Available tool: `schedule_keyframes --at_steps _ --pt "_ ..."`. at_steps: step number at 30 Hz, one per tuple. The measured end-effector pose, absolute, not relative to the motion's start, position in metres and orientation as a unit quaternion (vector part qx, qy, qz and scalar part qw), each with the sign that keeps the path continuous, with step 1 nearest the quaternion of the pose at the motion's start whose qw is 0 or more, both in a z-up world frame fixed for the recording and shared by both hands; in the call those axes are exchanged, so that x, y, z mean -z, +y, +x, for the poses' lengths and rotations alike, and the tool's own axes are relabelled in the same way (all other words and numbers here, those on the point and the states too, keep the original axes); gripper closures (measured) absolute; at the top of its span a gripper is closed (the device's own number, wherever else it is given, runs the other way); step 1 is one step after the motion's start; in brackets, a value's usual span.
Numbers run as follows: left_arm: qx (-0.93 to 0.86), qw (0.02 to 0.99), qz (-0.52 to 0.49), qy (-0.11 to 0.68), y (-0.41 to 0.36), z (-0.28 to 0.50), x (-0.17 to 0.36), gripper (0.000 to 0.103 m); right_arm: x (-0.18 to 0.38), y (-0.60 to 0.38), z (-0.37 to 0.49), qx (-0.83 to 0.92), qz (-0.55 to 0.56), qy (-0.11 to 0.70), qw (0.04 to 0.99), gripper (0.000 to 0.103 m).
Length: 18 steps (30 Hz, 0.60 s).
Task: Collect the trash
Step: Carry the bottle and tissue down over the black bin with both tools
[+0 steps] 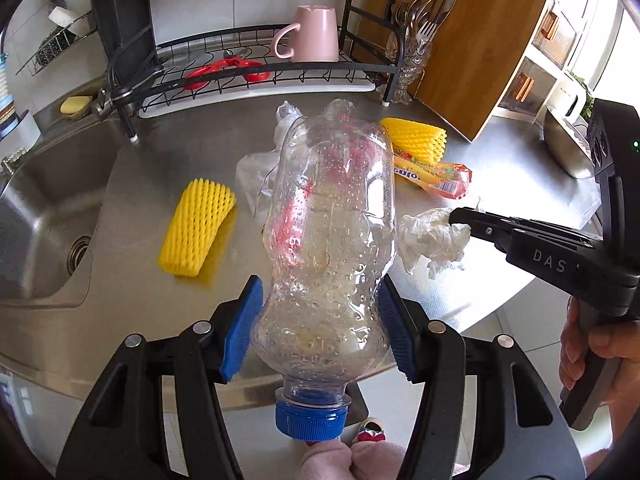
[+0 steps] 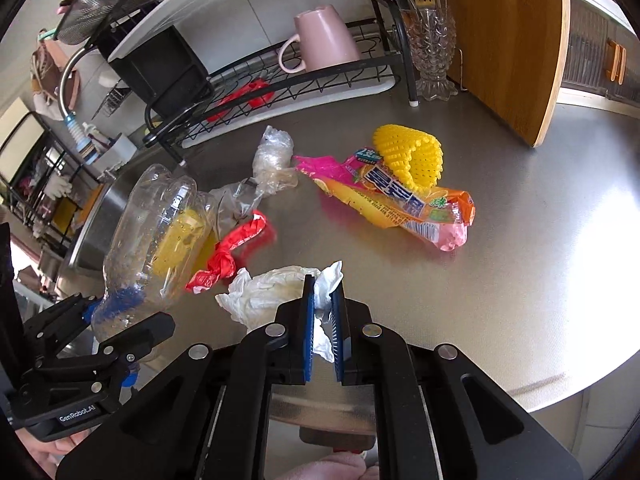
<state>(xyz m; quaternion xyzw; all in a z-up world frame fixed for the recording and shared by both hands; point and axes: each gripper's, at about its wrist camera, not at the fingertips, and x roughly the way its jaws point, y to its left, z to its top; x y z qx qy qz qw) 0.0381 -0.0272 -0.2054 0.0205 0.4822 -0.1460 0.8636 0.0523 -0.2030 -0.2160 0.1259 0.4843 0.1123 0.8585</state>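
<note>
Both claws are clamped on rubbish: the left gripper [image 1: 320,320] has its blue pads squeezed against the waist of a clear plastic bottle [image 1: 328,220], which it holds up off the steel counter [image 2: 500,280] with the blue cap [image 1: 310,416] pointing back toward the person, while the right gripper [image 2: 322,320] has its pads drawn close together on one corner of a crumpled white tissue [image 2: 264,294], the rest of which lies on the counter near its front edge. Just beyond the tissue a twisted red wrapper [image 2: 228,256] lies flat, and behind it is a wad of clear plastic film [image 2: 272,160]. Farther right, an orange and pink snack bag [image 2: 400,204] rests on the counter with a yellow foam net [image 2: 412,156] touching its far side. A second yellow foam net [image 1: 196,228] lies by itself near the sink [image 1: 40,220], to the left of the bottle. Along the back wall stands a black dish rack [image 1: 260,80] holding an upturned pink mug [image 1: 316,34] and red scissors [image 1: 224,72], with a glass cutlery holder [image 1: 408,64] and a leaning wooden board [image 1: 472,40] beside it.
</note>
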Motion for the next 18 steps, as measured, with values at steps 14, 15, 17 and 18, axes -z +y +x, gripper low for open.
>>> schedule_keyframes --at_steps 14,15,17,18 --pt "0.128 0.850 0.011 0.512 -0.012 -0.080 0.231 0.048 0.229 -0.192 -0.059 -0.145 0.098 0.512 0.841 0.094" --pt "0.127 0.847 0.014 0.515 -0.012 -0.087 0.236 0.048 0.235 -0.191 -0.067 -0.146 0.093 0.519 0.837 0.094" --pt "0.124 0.841 0.012 0.526 -0.010 -0.101 0.249 0.048 0.249 -0.189 -0.079 -0.146 0.089 0.534 0.828 0.094" --pt "0.123 0.837 0.007 0.534 -0.008 -0.107 0.256 0.048 0.257 -0.188 -0.085 -0.146 0.088 0.542 0.823 0.094"
